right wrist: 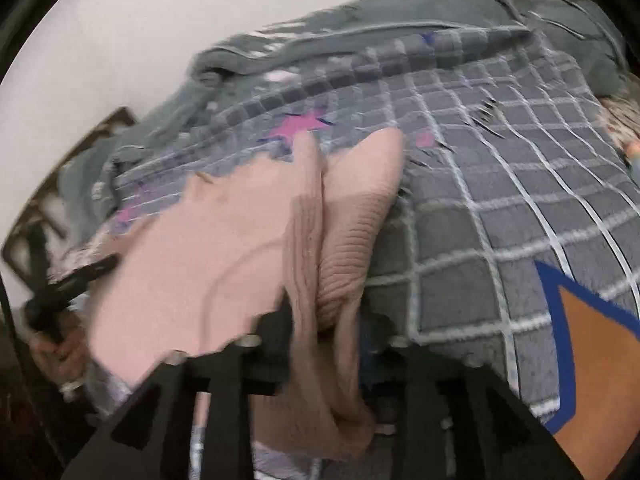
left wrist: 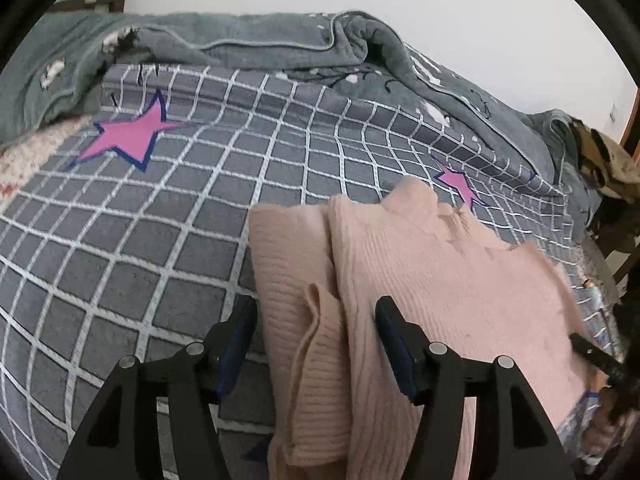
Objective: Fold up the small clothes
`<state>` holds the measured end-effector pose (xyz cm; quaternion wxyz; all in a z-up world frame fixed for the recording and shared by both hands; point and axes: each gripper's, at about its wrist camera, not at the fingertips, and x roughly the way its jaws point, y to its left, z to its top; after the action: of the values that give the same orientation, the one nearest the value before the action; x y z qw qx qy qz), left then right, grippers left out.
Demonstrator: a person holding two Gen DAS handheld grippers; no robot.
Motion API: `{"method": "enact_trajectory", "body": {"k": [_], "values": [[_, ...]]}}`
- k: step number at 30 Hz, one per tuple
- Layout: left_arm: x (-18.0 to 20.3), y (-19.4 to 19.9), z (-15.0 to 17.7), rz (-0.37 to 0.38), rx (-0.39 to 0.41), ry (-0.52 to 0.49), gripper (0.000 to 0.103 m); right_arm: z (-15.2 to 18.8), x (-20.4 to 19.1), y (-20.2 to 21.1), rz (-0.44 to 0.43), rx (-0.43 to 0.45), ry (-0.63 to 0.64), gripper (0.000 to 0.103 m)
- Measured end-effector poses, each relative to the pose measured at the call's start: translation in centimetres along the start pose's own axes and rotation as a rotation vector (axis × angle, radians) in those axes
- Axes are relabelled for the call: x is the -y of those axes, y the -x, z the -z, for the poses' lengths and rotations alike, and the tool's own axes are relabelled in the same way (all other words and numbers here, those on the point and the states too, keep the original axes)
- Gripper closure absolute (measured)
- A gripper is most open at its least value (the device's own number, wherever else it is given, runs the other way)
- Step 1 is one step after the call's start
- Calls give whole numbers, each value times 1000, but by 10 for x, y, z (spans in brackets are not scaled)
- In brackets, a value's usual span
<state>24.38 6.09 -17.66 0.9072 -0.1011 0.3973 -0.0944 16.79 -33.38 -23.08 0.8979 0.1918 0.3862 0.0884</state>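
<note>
On the grey checked bedspread, my pink ribbed sweater lies partly folded, one sleeve doubled over its left side. My left gripper stands wide open, its fingers straddling that folded sleeve edge without clamping it. My right gripper has sweater fabric bunched between its fingers; blur prevents confirming closure.

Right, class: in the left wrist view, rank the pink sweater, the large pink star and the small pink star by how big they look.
1. Pink sweater, though it lies nearest the camera.
2. Large pink star.
3. Small pink star, partly hidden by the sweater.
</note>
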Motion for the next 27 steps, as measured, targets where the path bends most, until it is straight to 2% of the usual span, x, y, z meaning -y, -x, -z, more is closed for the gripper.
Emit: {"method": "enact_trajectory", "body": {"k": [2, 5, 6, 8, 12, 15, 17, 19, 27], "values": [[0, 2, 0, 3, -2, 2, 43, 1, -7, 15, 71, 55, -7, 64], [1, 8, -1, -19, 28, -14, 43, 0, -34, 37, 220, 161, 63, 63], [1, 9, -2, -19, 29, -19, 43, -1, -46, 42, 236, 185, 87, 63], [-2, 11, -3, -9, 28, -7, 43, -1, -67, 49, 202, 216, 114, 63], [-6, 18, -3, -14, 45, 1, 43, 11, -122, 31, 131, 185, 224, 62], [-8, 20, -4, -26, 50, 2, 43, 28, -147, -5, 89, 99, 261, 62], [-10, 21, -5, -16, 52, 11, 43, 41, -157, -25, 135, 77, 296, 60], [-11, 23, -6, -7, 54, 18, 43, 48, -166, -31, 199, 132, 349, 59], [-9, 22, -6, 8, 36, 5, 43, 11, -167, -59, 241, 79, 277, 59]]}}
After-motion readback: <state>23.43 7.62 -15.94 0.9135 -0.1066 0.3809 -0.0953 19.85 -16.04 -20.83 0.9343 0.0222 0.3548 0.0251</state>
